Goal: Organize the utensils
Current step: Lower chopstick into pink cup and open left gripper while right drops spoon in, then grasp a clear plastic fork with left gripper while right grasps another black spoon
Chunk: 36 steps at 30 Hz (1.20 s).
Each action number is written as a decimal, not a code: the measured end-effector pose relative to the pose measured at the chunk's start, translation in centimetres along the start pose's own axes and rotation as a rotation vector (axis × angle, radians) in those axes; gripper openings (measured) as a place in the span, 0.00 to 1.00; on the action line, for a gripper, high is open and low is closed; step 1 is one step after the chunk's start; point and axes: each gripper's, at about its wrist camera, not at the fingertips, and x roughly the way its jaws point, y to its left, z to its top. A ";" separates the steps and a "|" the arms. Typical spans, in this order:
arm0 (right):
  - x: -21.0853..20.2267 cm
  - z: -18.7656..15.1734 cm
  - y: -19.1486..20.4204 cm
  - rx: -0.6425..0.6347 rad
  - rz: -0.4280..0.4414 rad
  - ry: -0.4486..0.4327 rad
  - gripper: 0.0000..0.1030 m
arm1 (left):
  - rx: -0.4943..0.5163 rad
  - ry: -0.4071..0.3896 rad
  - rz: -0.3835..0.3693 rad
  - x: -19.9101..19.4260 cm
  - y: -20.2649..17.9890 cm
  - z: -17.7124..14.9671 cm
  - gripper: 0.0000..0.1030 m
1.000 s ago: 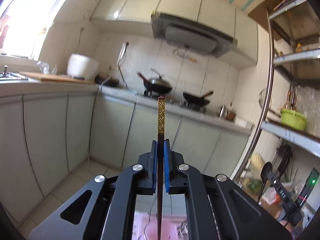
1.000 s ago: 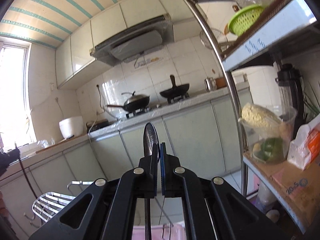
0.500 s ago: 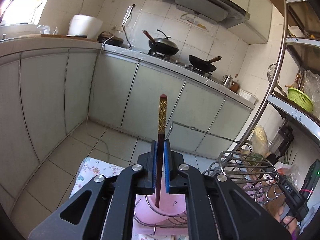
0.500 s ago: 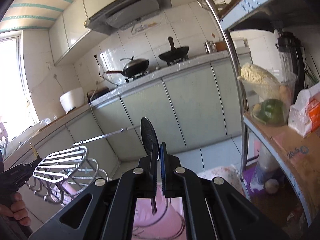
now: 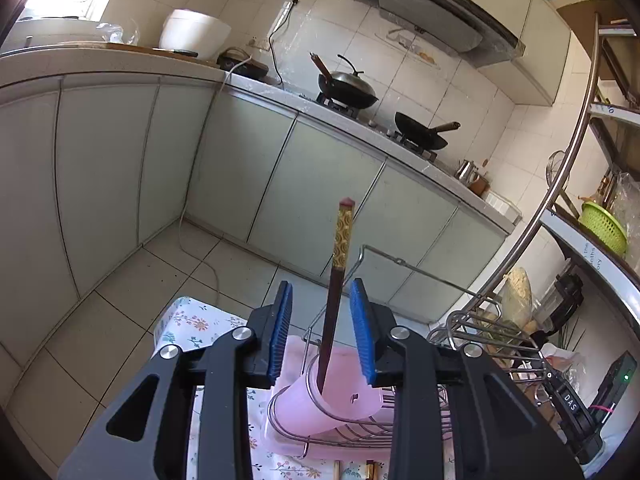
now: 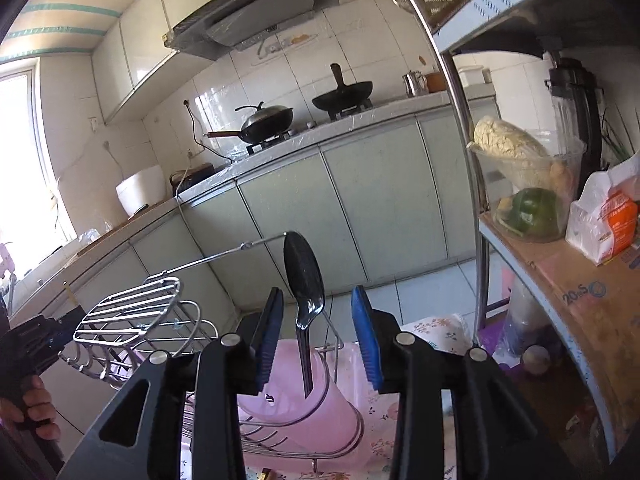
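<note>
My left gripper [image 5: 322, 332] is open. A dark chopstick with a gold patterned top [image 5: 338, 280] stands between its pads without touching them, its lower end inside a pink cup [image 5: 340, 396] held in a wire rack [image 5: 472, 332]. My right gripper [image 6: 316, 336] is open too. A dark spoon [image 6: 304, 280] stands bowl-up between its pads, its handle down in the pink cup [image 6: 292, 412] in the wire rack [image 6: 132, 312].
A floral cloth [image 5: 192, 328] covers the table under the rack. Kitchen cabinets and a stove with two woks [image 5: 348, 88] are behind. A metal shelf unit with food containers [image 6: 524, 184] stands at the right. The other handheld gripper [image 6: 28, 344] shows at the left edge.
Both grippers tilted down toward the rack and opened. The chopstick and the spoon, held a second ago, now stand free in the pink cup.
</note>
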 end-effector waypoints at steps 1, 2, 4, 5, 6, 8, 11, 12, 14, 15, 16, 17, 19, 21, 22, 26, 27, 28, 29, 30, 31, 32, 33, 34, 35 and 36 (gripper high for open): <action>-0.2 0.1 0.0 0.000 -0.001 -0.002 0.35 | -0.004 -0.005 -0.001 -0.3 0.1 0.0 0.29; -0.7 0.0 0.0 0.001 -0.001 -0.003 0.35 | -0.009 -0.010 -0.004 -0.7 0.2 0.0 0.29; -1.3 -0.1 0.0 0.000 0.004 -0.001 0.35 | -0.012 -0.013 -0.005 -1.5 0.3 -0.2 0.29; -1.8 -0.4 0.1 -0.003 0.004 0.002 0.35 | -0.009 -0.010 -0.004 -1.8 0.2 -0.4 0.29; -2.1 -0.6 0.2 -0.008 0.006 0.008 0.35 | -0.005 -0.004 -0.004 -2.1 0.1 -0.6 0.29; -2.7 -1.2 0.6 -0.030 0.009 0.033 0.35 | 0.008 0.019 -0.008 -2.6 0.0 -1.3 0.29; -3.1 -2.6 1.1 -0.061 0.015 0.081 0.35 | 0.030 0.059 -0.010 -3.1 -0.1 -2.7 0.29; -3.2 -3.2 1.2 -0.071 0.019 0.102 0.35 | 0.037 0.075 -0.010 -3.2 -0.1 -3.2 0.29; -3.3 -4.4 1.4 -0.083 0.023 0.143 0.35 | 0.048 0.108 -0.015 -3.3 -0.2 -4.4 0.29; -3.3 -5.0 1.5 -0.086 0.028 0.167 0.35 | 0.058 0.127 -0.017 -3.4 -0.2 -5.0 0.29; -3.2 -5.7 1.6 -0.089 0.033 0.189 0.35 | 0.069 0.145 -0.020 -3.4 -0.3 -5.6 0.29; -3.2 -6.4 1.6 -0.089 0.037 0.216 0.35 | 0.084 0.168 -0.024 -3.4 -0.4 -6.4 0.29; -3.1 -7.6 1.5 -0.082 0.044 0.256 0.35 | 0.109 0.201 -0.027 -3.3 -0.7 -7.7 0.29; -2.8 -8.9 1.1 -0.055 0.056 0.305 0.35 | 0.136 0.242 -0.031 -3.1 -1.0 -9.1 0.29; -2.6 -9.5 0.9 -0.038 0.063 0.333 0.35 | 0.146 0.261 -0.032 -2.9 -1.1 -9.7 0.29; -2.1 -11.2 0.2 0.017 0.093 0.436 0.35 | 0.197 0.358 -0.040 -2.0 -1.7 -12.6 0.29; -1.8 -11.7 0.1 0.023 0.100 0.469 0.35 | 0.208 0.380 -0.045 -1.8 -1.8 -13.2 0.29; -1.7 -12.0 0.0 0.026 0.107 0.492 0.34 | 0.218 0.402 -0.051 -1.6 -2.0 -13.9 0.29; -1.5 -12.7 0.2 0.032 0.119 0.524 0.30 | 0.234 0.434 -0.059 -1.3 -2.2 -14.5 0.29; -1.3 -13.1 0.2 0.039 0.129 0.549 0.29 | 0.248 0.462 -0.061 -1.0 -2.4 -15.1 0.29; -1.2 -13.5 0.2 0.044 0.136 0.565 0.28 | 0.265 0.488 -0.062 -0.7 -2.6 -15.7 0.29; -1.1 -13.9 0.2 0.045 0.145 0.582 0.27 | 0.279 0.508 -0.065 -0.4 -2.9 -16.2 0.29; -1.0 -14.2 0.2 0.042 0.147 0.590 0.26 | 0.298 0.532 -0.067 -0.2 -3.2 -16.8 0.29; -1.0 -14.4 0.2 0.040 0.149 0.595 0.24 | 0.315 0.549 -0.066 0.0 -3.4 -17.3 0.29; -1.0 -14.6 0.2 0.039 0.153 0.599 0.23 | 0.342 0.573 -0.063 0.4 -3.7 -18.0 0.29; -1.0 -14.7 0.2 0.041 0.159 0.604 0.23 | 0.360 0.593 -0.061 0.7 -4.0 -18.6 0.29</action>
